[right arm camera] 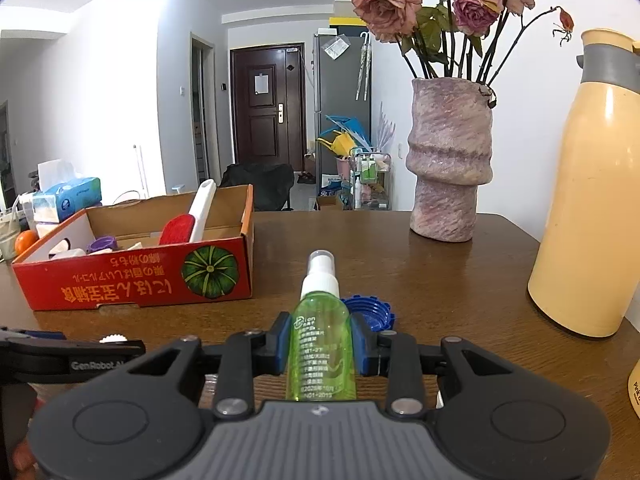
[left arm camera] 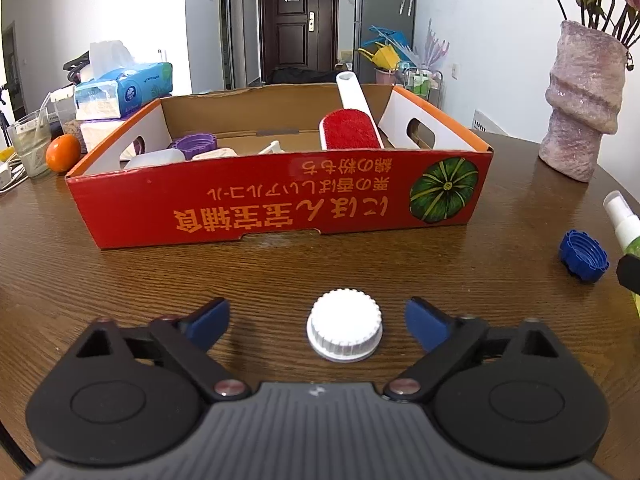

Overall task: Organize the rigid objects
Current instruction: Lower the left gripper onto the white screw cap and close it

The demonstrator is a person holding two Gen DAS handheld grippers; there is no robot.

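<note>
Dark wooden table (left arm camera: 280, 272), red box (left arm camera: 280, 196), vase (right arm camera: 448, 160), door (right arm camera: 268, 108) beyond.

A purple vase (right arm camera: 448, 160) of dried roses (right arm camera: 388, 4) stands upright on the wooden table (right arm camera: 440, 280) at about 1 o'clock in the right wrist view, with a cream flask (right arm camera: 592, 200) upright at 3 o'clock. At 10 o'clock in the left wrist view a blue tissue pack (left arm camera: 124, 88) sits on a white one, with an orange (left arm camera: 63, 153) and a plastic cup (left arm camera: 30, 144) just beside them. A dark door (left arm camera: 294, 20) shows at 12 o'clock, well beyond the table.
</note>
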